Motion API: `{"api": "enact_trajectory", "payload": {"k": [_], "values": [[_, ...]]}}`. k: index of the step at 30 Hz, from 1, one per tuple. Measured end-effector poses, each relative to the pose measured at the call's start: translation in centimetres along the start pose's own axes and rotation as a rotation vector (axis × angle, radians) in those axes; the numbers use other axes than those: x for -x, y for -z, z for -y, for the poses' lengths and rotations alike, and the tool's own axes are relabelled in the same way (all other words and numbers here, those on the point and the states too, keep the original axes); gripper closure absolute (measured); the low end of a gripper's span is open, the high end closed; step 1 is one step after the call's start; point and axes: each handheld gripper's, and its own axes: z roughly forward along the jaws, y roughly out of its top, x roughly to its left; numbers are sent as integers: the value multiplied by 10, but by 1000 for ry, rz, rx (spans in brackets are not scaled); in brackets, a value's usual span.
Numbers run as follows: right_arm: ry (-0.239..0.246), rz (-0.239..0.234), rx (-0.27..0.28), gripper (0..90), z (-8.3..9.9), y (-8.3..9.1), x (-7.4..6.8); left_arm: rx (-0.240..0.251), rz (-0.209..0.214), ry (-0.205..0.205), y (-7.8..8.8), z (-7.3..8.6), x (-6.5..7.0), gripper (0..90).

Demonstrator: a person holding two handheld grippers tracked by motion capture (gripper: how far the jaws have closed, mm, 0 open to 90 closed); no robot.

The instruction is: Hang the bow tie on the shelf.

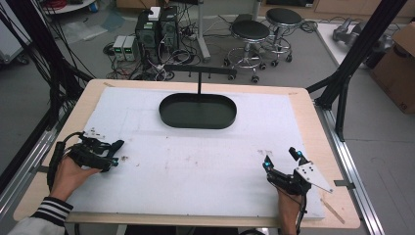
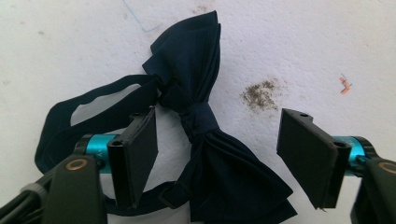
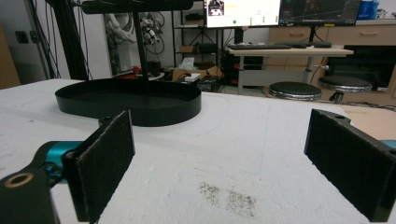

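A dark navy bow tie lies flat on the white board, its thin neck strap looped out to one side. My left gripper hovers over it, open, one jaw on each side of the centre knot; neither pad touches the cloth. In the high view the left gripper sits at the board's left edge in a hand with a striped cuff. My right gripper rests at the front right, open; nothing lies between its pads.
A black oval tray with a T-shaped stand sits at the far middle of the white board; its rim lies ahead of the right gripper. Brown smudges mark the board. Stools and computers stand beyond the table.
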Motion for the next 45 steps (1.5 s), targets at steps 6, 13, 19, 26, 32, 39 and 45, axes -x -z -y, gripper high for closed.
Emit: {"api": "enact_trajectory", "payload": {"k": [6,13,19,26,32,39,45], "values": [[-1,1,3,75,0,0,0,-10,-8,9,-4,-1,0,362],[-2,1,6,75,0,0,1,-13,-5,14,-7,-2,-1,462],[-4,2,5,75,0,0,1,-4,-10,27,-12,0,-1,504],[-4,3,5,75,0,0,1,12,-9,50,-11,2,-4,623],[-2,3,5,75,0,0,1,28,-9,71,-11,4,-6,723],[0,2,7,75,0,0,1,40,-12,59,-11,4,-4,743],[0,1,7,75,0,0,1,81,-12,62,-9,7,-3,744]]}}
